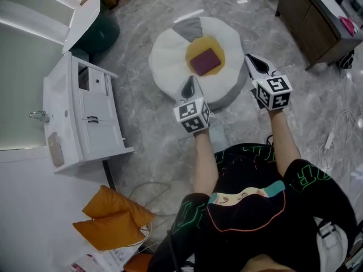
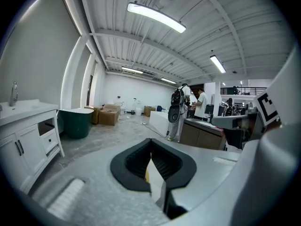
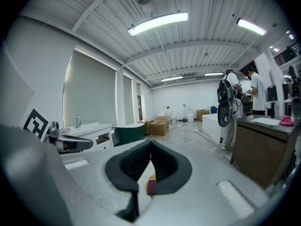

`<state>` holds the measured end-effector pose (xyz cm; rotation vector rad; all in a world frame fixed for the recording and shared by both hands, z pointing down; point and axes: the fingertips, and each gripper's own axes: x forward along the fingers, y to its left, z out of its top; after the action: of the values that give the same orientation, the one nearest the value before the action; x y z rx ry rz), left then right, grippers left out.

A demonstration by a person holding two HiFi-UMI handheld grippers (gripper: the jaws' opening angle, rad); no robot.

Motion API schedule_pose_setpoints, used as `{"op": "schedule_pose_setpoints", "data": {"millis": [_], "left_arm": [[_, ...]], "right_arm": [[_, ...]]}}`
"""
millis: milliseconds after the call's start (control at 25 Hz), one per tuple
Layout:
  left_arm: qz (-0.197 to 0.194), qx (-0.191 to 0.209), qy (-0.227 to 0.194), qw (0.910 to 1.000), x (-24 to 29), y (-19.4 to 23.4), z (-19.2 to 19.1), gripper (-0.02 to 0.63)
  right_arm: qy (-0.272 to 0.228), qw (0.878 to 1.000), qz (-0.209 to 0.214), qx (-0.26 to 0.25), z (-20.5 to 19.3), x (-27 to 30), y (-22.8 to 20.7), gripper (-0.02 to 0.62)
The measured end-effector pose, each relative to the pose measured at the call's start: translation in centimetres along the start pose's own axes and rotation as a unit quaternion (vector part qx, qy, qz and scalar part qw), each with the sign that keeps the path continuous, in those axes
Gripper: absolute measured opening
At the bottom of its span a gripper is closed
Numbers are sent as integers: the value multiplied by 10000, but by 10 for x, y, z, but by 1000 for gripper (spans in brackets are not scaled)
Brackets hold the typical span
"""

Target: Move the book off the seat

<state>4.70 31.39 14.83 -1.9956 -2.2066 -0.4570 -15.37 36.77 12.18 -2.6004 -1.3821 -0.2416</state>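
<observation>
Hovering closed and empty, left gripper (image 1: pixel 190 86) at 7 o'clock, right gripper (image 1: pixel 255 63) at 3 o'clock of book (image 1: pixel 205 61) on seat (image 1: pixel 167 58); open jaws before pinching an edge.

Grey marbled floor (image 1: pixel 142 169); white vanity cabinet (image 1: pixel 85 118) left; brown cabinet (image 1: pixel 317 21) right; ceiling strip lights (image 2: pixel 155 17).

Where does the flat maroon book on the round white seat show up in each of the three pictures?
Head view: the maroon book is upper centre, on a yellow cushion.
Left gripper view: not in it.
Right gripper view: the book is a small sliver, low centre.
Shared landmark: the white sink cabinet, left in all three.
</observation>
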Motion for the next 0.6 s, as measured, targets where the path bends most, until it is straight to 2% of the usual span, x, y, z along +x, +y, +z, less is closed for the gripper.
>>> {"op": "schedule_pose_setpoints", "data": {"millis": [360,600], "left_arm": [[153,-652,304,9973,76,66,-18,12],[425,-1097,433,9921,118,143,-21,12]], "right_arm": [[503,9983,169,-228,-9,101,9,3],[826,9944,484,-455,-5,189,40,3]]}}
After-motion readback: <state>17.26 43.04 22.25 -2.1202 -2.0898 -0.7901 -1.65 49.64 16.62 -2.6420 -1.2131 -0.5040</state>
